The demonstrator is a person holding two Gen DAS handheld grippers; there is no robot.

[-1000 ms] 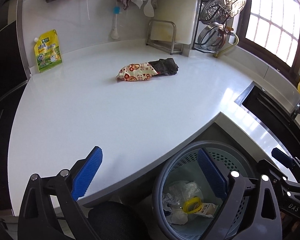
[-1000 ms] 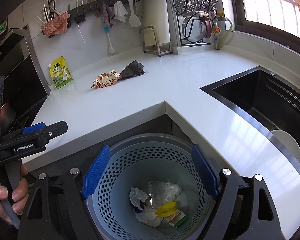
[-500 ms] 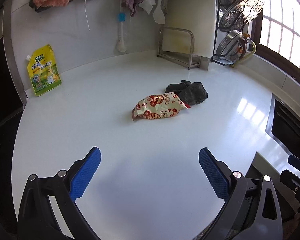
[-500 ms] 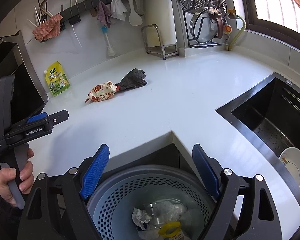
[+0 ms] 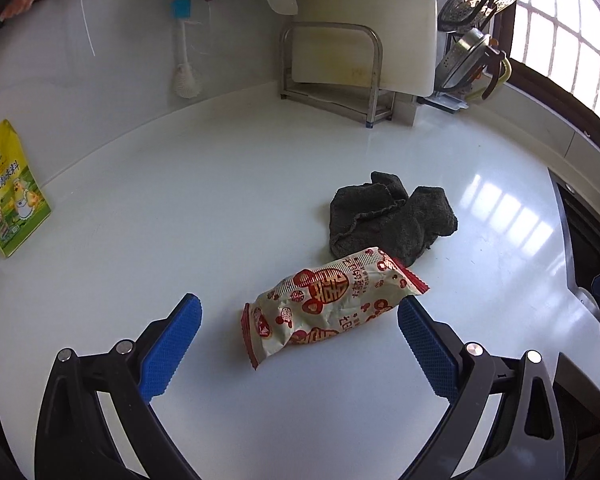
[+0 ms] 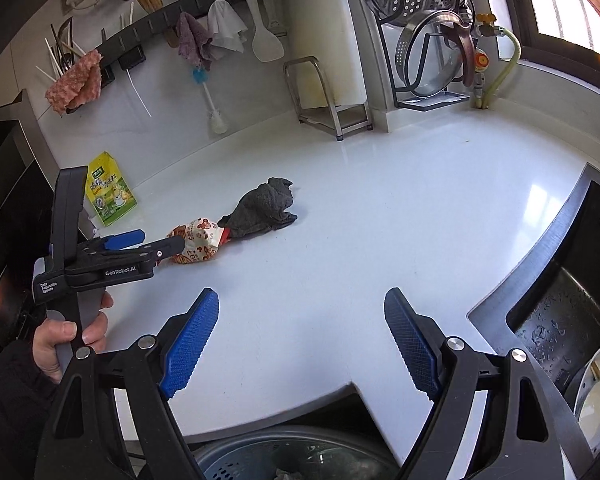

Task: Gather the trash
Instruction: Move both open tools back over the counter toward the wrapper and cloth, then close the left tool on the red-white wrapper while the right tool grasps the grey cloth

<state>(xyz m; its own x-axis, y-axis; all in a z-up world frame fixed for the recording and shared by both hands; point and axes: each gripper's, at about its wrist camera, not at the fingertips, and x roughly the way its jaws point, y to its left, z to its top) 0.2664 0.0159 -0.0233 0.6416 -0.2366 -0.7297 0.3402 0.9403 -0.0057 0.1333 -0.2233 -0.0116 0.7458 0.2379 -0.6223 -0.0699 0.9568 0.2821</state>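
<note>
On the glossy white counter [image 5: 148, 216], your left gripper [image 5: 299, 316] has its two blue ribbed pads spread wide, and the crinkled snack wrapper [image 5: 328, 306] lies between them without touching either. It is a cream foil packet printed with red figures, puffed in the middle, with crimped red ends. The end at 2 o'clock overlaps a rumpled dark grey cloth [image 5: 388, 216] of nubby terry, which sits at about 1 o'clock from the wrapper.

At 9 o'clock in that view a yellow-green pouch [image 5: 10, 196] leans against the wall. At 12 o'clock stands a bent steel rack [image 5: 332, 72] holding a pale cutting board [image 5: 364, 20].

From the right wrist camera you see your left hand [image 6: 66, 336] gripping the black handle — the left gripper's tip reaches the wrapper [image 6: 198, 242] at 10 o'clock, with the cloth [image 6: 264, 210] just beyond it. Your right gripper [image 6: 302, 344] is also spread wide, holding nothing, over bare counter near the front edge. At 6 o'clock, below that edge, the rim of a grey perforated bin [image 6: 260, 458] shows. At 4 o'clock lies the dark sink [image 6: 572, 280], wet with droplets.
</note>
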